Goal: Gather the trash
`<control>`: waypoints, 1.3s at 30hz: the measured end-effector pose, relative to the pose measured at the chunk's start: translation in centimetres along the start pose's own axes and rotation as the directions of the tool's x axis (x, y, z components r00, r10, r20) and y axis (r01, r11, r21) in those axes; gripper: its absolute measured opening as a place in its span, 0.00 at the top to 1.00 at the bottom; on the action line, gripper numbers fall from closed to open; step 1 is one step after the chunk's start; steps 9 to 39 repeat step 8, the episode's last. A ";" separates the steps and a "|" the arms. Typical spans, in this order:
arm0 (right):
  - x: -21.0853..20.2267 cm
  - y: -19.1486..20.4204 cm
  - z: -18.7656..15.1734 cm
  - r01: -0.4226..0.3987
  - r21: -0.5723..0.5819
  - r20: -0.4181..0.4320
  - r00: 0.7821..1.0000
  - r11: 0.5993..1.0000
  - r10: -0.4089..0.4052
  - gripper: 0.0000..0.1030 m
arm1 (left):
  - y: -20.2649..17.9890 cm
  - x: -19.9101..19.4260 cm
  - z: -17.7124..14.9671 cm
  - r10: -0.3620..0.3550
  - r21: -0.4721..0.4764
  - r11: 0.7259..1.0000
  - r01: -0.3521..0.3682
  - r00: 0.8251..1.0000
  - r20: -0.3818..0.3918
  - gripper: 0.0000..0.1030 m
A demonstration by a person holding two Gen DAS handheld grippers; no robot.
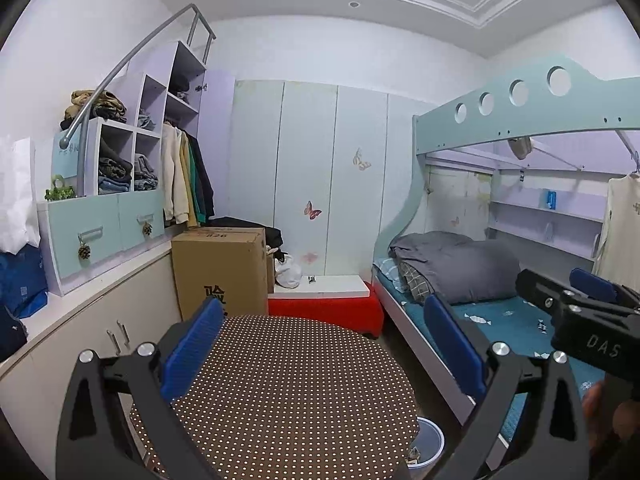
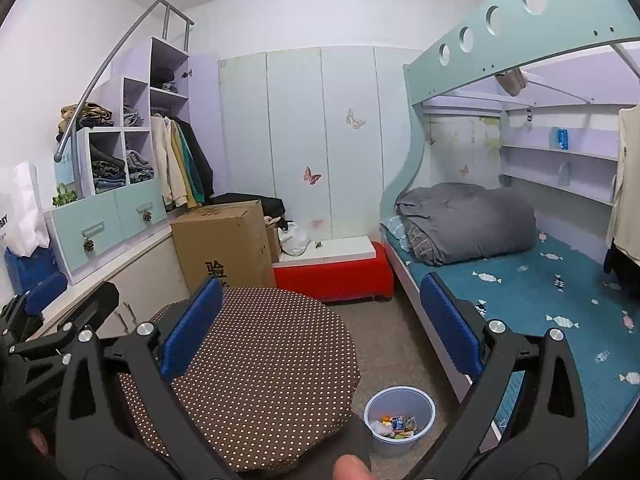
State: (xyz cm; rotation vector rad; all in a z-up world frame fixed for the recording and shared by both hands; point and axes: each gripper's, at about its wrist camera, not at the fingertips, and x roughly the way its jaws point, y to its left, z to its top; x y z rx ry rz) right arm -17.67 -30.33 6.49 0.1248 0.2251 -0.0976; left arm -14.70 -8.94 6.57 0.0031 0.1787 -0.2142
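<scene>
The cardboard box (image 1: pixel 222 272) shows "验" and "826"; the right gripper (image 1: pixel 592 300) body reads "DAS".

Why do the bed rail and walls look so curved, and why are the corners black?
Fisheye lenses: in the left wrist view the pale teal bunk rail bows, as it does in the right wrist view; black corners are the lens edge; lighting is flat and even; the small grey trash bin stays sharp.

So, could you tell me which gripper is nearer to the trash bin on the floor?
Right. The right gripper is above the bin; the left gripper is over the dotted table, further left.
</scene>
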 end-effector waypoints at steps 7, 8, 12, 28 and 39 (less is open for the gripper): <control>0.3 0.0 0.1 -0.006 -0.001 -0.004 1.000 1.000 0.006 0.06 | 0.2 0.3 -0.1 0.020 -0.014 1.000 -0.020 1.000 -0.021 0.04; 0.3 0.0 0.0 -0.006 0.000 -0.005 1.000 1.000 0.006 0.06 | 0.3 0.3 -0.2 0.022 -0.013 1.000 -0.022 1.000 -0.023 0.04; 0.3 0.0 0.0 -0.006 0.000 -0.005 1.000 1.000 0.006 0.06 | 0.3 0.3 -0.2 0.022 -0.013 1.000 -0.022 1.000 -0.023 0.04; 0.3 0.0 0.0 -0.006 0.000 -0.005 1.000 1.000 0.006 0.06 | 0.3 0.3 -0.2 0.022 -0.013 1.000 -0.022 1.000 -0.023 0.04; 0.3 0.0 0.0 -0.006 0.000 -0.005 1.000 1.000 0.006 0.06 | 0.3 0.3 -0.2 0.022 -0.013 1.000 -0.022 1.000 -0.023 0.04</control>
